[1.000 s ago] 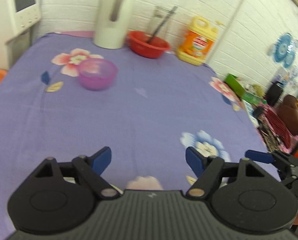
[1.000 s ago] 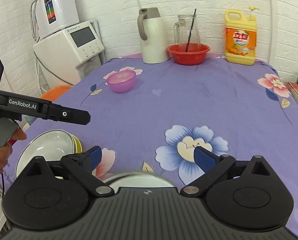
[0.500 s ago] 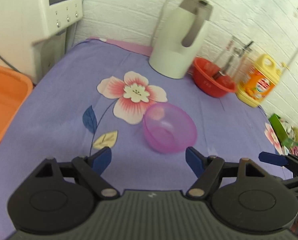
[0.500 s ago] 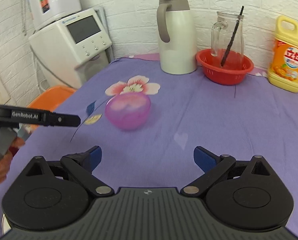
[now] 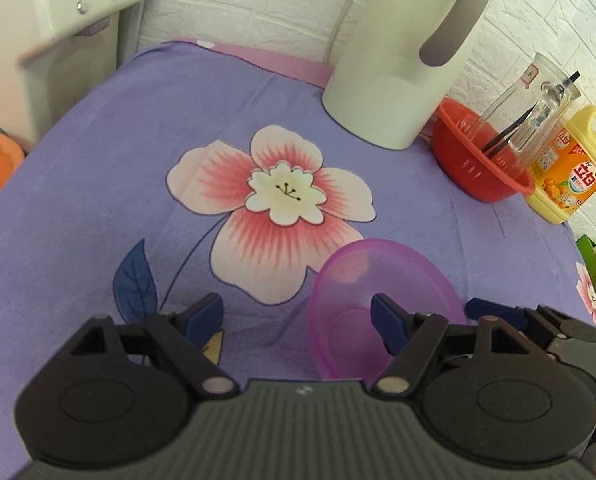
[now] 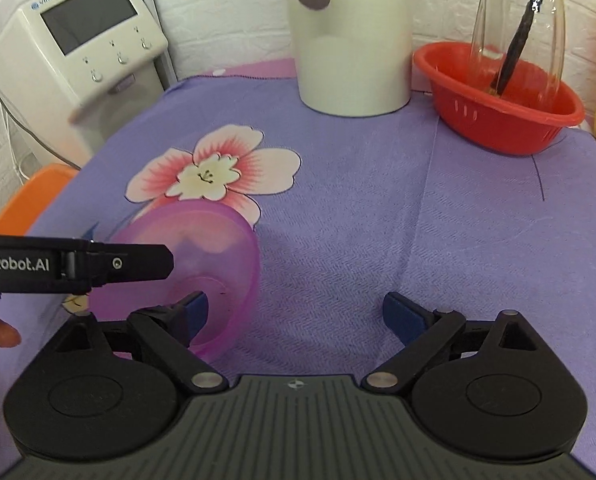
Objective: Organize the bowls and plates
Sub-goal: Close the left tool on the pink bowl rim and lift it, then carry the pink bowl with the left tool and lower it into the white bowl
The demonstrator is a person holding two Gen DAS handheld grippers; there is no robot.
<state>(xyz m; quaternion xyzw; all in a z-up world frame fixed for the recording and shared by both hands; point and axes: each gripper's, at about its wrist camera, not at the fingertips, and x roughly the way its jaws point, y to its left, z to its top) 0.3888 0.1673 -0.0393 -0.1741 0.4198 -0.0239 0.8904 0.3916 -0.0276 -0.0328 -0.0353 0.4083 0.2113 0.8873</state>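
A translucent purple bowl (image 5: 382,300) sat upright on a purple flowered tablecloth (image 5: 97,184), its rim overlapping a petal of a large pink printed flower (image 5: 273,212).

From the left wrist camera, the bowl lay at about five o'clock from that flower. The left gripper (image 5: 298,320) stood with its jaws wide and nothing clamped; its right blue finger pad (image 5: 390,322) hung over the bowl's inside, and whether it touched I could not tell.

From the right wrist camera, the right gripper (image 6: 298,314) likewise stood wide and gripped nothing, the bowl (image 6: 201,264) at its ten o'clock under its left finger.

Toward twelve o'clock stood a white thermos jug (image 6: 350,48). At two o'clock a red basket (image 6: 498,120) held a glass pitcher (image 6: 514,28), with a yellow detergent bottle (image 5: 566,176) beside it. A white appliance (image 6: 85,52) stood off the table at ten o'clock.
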